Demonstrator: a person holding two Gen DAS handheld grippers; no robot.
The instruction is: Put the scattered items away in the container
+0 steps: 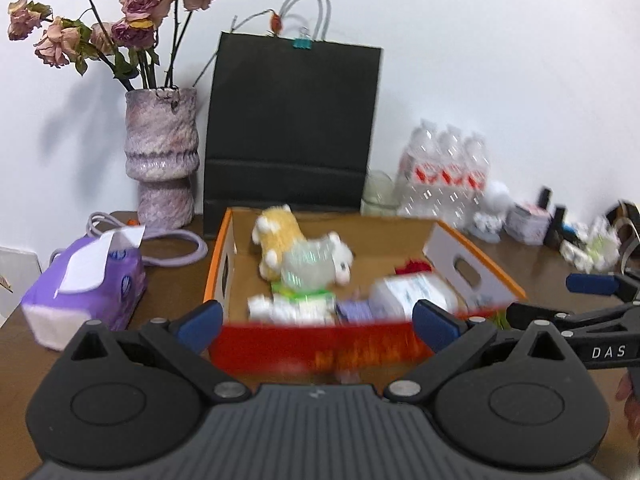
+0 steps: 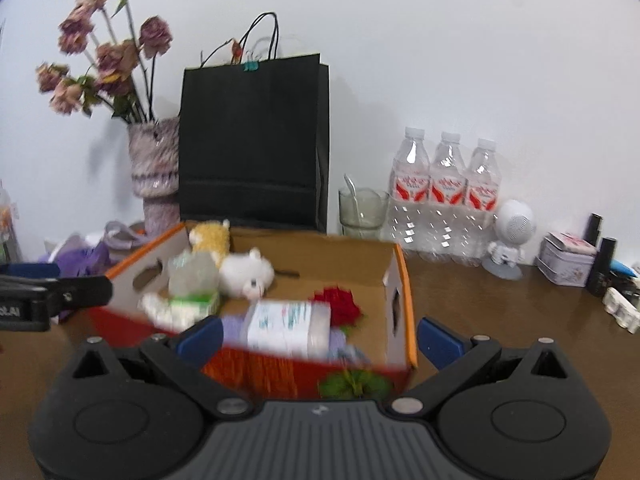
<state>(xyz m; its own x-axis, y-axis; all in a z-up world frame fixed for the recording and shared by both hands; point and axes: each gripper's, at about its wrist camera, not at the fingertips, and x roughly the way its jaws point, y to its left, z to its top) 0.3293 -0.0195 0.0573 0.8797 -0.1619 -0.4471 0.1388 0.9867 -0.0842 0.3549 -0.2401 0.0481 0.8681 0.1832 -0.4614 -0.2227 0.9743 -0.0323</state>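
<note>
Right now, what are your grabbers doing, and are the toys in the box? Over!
Left hand-held gripper open, empty. Right hand-held gripper open, empty. Plush toys, red rose, packets inside the cardboard box. Nothing blocking.

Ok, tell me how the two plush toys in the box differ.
The yellow plush toy is tan-yellow with white patches; the white plush toy is all white. The yellow one sits against the box's back wall; the white one lies nearer the middle. In the right wrist view the white one's face shows, the yellow one's does not. Both are small, fluffy and already inside the box.
</note>
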